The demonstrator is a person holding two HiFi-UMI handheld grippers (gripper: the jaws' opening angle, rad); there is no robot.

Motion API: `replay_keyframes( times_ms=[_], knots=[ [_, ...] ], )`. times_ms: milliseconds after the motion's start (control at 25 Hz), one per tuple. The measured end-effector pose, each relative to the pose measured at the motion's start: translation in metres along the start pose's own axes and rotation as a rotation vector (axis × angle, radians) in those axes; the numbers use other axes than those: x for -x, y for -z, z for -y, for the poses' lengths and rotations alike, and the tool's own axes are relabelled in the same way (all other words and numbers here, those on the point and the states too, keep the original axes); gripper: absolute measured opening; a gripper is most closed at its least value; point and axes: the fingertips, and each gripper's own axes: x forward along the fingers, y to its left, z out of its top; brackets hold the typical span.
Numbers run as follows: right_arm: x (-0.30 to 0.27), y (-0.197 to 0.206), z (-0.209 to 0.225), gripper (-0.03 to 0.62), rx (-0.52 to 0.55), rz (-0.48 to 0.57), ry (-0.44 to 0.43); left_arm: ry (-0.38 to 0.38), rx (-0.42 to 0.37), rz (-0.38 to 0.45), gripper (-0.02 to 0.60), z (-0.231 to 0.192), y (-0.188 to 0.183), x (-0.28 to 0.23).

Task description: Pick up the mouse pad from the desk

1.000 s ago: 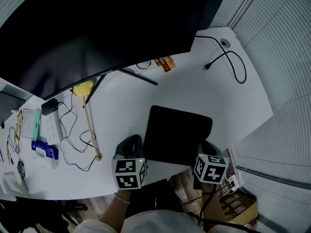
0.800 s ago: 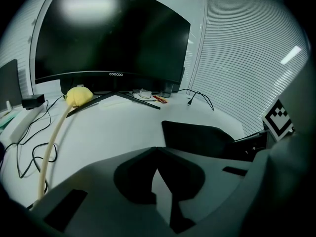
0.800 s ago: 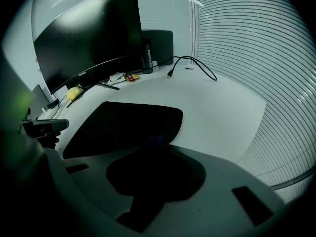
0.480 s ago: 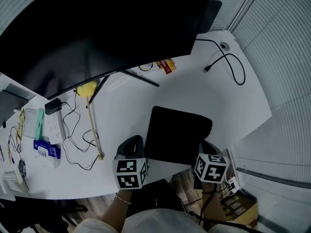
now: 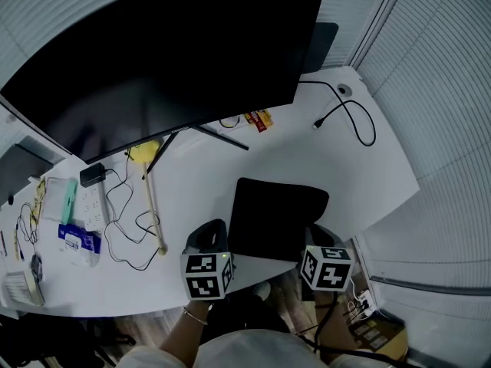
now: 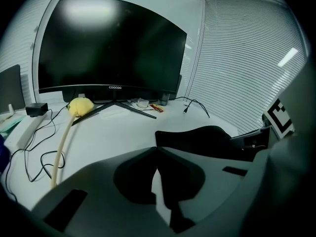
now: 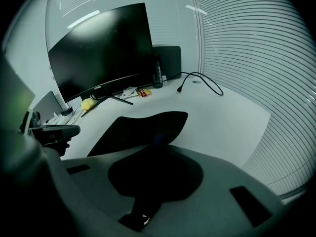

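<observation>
The black mouse pad (image 5: 275,215) lies on the white desk (image 5: 360,167) in front of the monitor. My right gripper (image 5: 316,240) has just been closing and is shut on the pad's near right edge. In the right gripper view the pad (image 7: 143,126) runs straight into the closed tips (image 7: 158,143) and its held edge curls up off the desk. My left gripper (image 5: 209,232) stands just left of the pad, apart from it. Its tips (image 6: 157,148) meet with nothing between them. The pad (image 6: 205,135) bulges upward to their right.
A large dark monitor (image 5: 169,60) on a stand fills the back of the desk. A yellow-headed stick (image 5: 151,194), a power strip with tangled cords (image 5: 96,205) and small items lie at the left. A black cable (image 5: 347,117) loops at the back right. The desk's front edge runs under both grippers.
The right gripper has risen a little with the pad's near right edge, which now lifts off the desk. The left gripper has stayed in place.
</observation>
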Motion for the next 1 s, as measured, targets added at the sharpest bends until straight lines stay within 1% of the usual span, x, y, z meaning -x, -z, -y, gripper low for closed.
replay_keyframes(
  times_ms=[360, 600, 1000],
  knots=[
    [0.02, -0.036, -0.028, 0.054, 0.086, 0.086, -0.065, -0.026, 0.026, 0.05, 0.015, 0.005, -0.01, 0.022],
    [0.03, -0.062, -0.043, 0.054, 0.145, 0.13, -0.109, -0.053, 0.033, 0.096, 0.015, 0.004, -0.028, 0.033],
    [0.057, -0.096, -0.073, 0.054, 0.302, 0.231, -0.172, -0.073, 0.042, 0.186, 0.015, 0.006, -0.054, 0.049]
  ],
)
